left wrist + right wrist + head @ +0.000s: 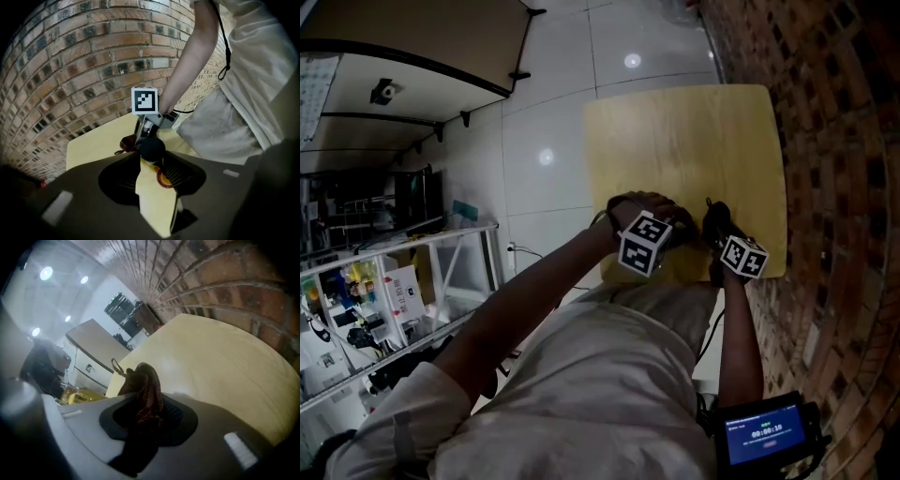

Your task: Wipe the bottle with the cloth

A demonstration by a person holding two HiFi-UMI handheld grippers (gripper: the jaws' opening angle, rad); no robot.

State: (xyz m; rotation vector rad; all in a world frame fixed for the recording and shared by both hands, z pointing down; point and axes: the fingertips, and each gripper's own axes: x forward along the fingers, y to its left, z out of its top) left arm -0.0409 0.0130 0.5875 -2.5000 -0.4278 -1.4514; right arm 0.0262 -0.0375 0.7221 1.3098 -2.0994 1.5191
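The left gripper (pixel 151 163) is clenched on a yellowish bottle (pixel 153 201) with a black cap, which sits between its jaws. The right gripper (pixel 149 404) is clamped on a dark red cloth (pixel 143 380) that bunches up out of its jaws, just beyond the bottle's cap, though contact cannot be made out. Both grippers are over the near edge of the pale wooden desk (pixel 694 141), which stands against a brick wall (pixel 844 141).
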